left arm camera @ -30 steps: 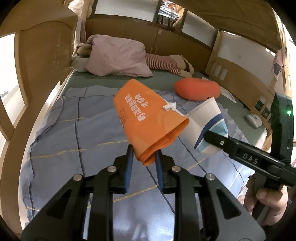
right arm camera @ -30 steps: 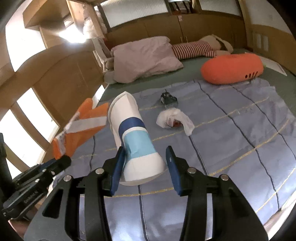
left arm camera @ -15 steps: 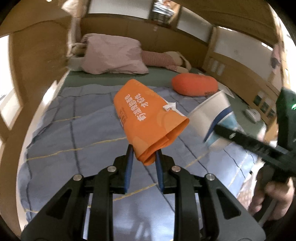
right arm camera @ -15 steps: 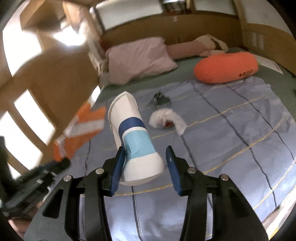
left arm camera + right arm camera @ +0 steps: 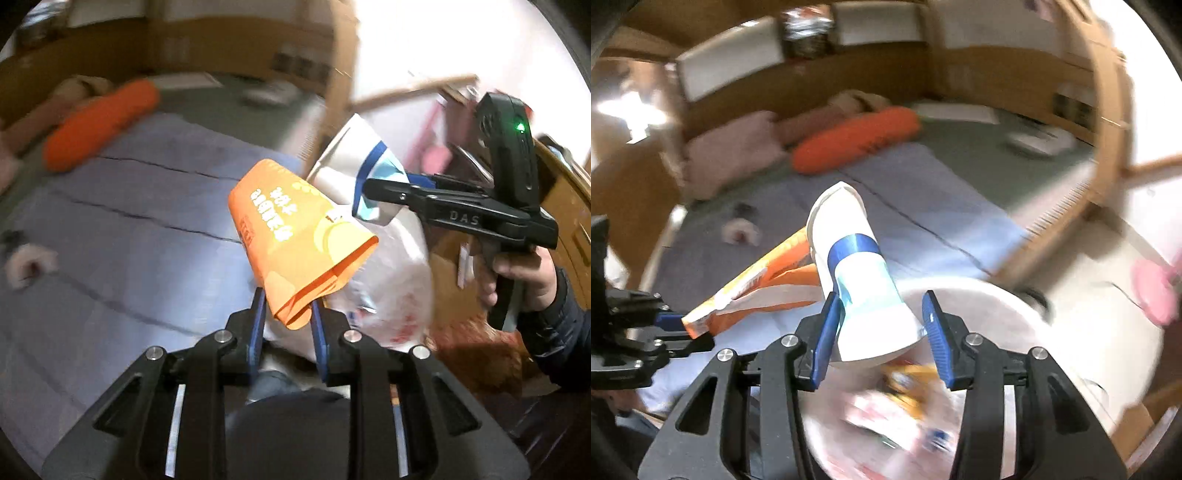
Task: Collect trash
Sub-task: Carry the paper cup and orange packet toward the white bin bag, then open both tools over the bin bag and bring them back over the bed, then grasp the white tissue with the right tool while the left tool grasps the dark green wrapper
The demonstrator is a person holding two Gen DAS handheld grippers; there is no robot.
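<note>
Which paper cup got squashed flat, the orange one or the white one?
The orange cup, pinched in the left gripper, is squashed flat. The white cup with the blue band, in the right gripper, keeps its round shape.

Orange cup (image 5: 295, 236) w/ white lettering; white cup (image 5: 858, 280) w/ dark- & light-blue bands.

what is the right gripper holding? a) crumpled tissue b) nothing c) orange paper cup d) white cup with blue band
d: in the right wrist view the right gripper is clamped on the white cup with blue band, while the orange paper cup sits in the left gripper.
</note>
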